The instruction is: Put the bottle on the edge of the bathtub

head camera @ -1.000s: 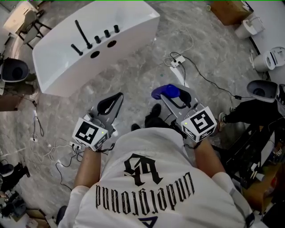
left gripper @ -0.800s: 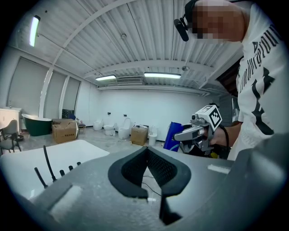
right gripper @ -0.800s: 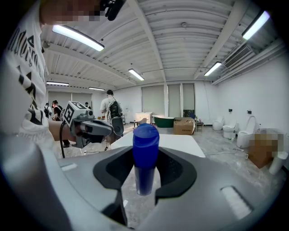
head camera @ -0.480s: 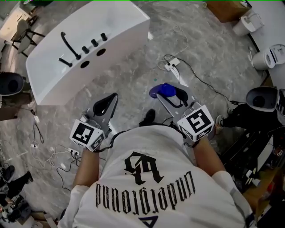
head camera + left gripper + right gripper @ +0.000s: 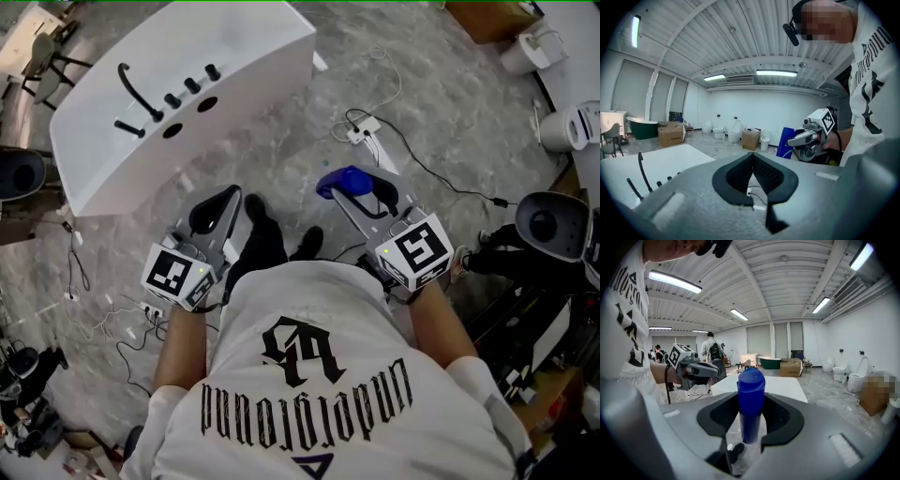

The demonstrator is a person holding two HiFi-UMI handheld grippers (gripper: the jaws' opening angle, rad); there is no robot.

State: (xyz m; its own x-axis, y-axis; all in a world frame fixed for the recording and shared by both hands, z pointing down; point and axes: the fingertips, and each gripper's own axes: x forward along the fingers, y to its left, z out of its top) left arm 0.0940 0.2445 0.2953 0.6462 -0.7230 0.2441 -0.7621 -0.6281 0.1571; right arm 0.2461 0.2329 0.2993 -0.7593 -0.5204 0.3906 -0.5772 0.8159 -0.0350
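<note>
My right gripper (image 5: 354,190) pinches the blue bottle (image 5: 339,180) upright, well short of the white bathtub (image 5: 272,70) at my 11 o'clock. My left gripper (image 5: 217,208) is pressed together, empty. I carry the bottle level, aiming for flat rim clear of the taps (image 5: 191,85).

The bottle (image 5: 751,404) is blue. The bathtub (image 5: 262,56) is white, with black taps (image 5: 131,89). The floor (image 5: 469,94) is grey and marbled. The shirt (image 5: 309,366) is white with black letters.
</note>
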